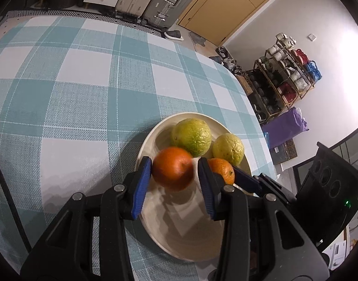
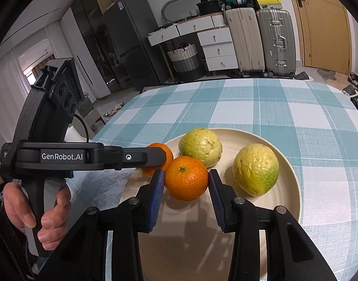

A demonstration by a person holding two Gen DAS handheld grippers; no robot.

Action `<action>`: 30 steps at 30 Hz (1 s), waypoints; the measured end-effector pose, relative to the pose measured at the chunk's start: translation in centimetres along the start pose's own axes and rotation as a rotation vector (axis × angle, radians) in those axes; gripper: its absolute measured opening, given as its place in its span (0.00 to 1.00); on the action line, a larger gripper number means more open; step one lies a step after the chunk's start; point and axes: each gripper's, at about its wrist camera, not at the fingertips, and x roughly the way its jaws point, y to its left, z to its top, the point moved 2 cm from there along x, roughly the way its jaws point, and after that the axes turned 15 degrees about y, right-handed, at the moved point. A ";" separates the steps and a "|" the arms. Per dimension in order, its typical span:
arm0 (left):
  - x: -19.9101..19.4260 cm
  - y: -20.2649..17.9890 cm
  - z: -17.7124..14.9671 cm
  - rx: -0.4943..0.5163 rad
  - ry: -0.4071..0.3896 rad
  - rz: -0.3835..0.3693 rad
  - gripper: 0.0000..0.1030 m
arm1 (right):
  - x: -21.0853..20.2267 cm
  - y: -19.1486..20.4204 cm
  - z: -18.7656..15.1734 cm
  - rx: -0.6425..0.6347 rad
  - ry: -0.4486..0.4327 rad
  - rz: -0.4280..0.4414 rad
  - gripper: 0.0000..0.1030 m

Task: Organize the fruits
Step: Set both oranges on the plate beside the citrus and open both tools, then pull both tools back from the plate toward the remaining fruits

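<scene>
— Desk: Where do the tools stand?

— Operator: Over the cream plate on the checked surface. My left tool brackets the larger orange: one pad touches, the other shows a gap, so I can't tell whether it grips. My right tool straddles the mandarin, pads just beside its skin; again I can't tell.

— Desk: And the rest?

— Operator: Two green guavas sit at twelve and two o'clock of the mandarin.

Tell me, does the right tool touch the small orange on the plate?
Touching on one side. In the right wrist view, the right tool has its left pad against the small orange; a thin gap shows at the other pad.
</scene>
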 end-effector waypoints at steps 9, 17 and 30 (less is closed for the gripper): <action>-2.4 -0.8 -0.7 -0.003 -0.050 0.019 0.60 | -1.9 0.5 -0.1 -0.003 -0.068 0.010 0.55; -5.0 -2.5 -3.8 0.028 -0.089 0.093 0.70 | -5.8 0.1 -2.1 0.033 -0.120 -0.024 0.66; -7.9 -6.3 -11.5 0.086 -0.200 0.362 0.80 | -12.0 0.1 -7.2 0.075 -0.240 -0.030 0.91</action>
